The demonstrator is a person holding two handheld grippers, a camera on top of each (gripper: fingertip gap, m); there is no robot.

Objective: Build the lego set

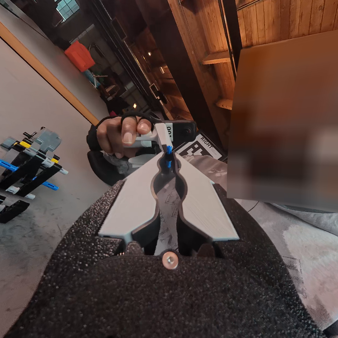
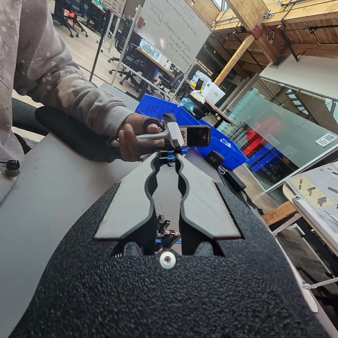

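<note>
I hold my left tongs [image 1: 168, 155] and right tongs [image 2: 167, 158] tip to tip above the worktop [image 2: 54, 182], both clamped narrow on one small black-and-blue pin assembly [image 2: 167, 155], pins lying crosswise.

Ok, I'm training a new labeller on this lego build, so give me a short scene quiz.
1. True or false: the part-built model sits inside a blue bin.
2. The pins on the piece gripped by the left gripper and right gripper are: A red, B blue, C yellow.
3. Fill in: the instruction booklet lies at the right wrist view's ___ edge.
Key: 1 false, the part-built model stands on the table; 2 B; 3 right.
</note>
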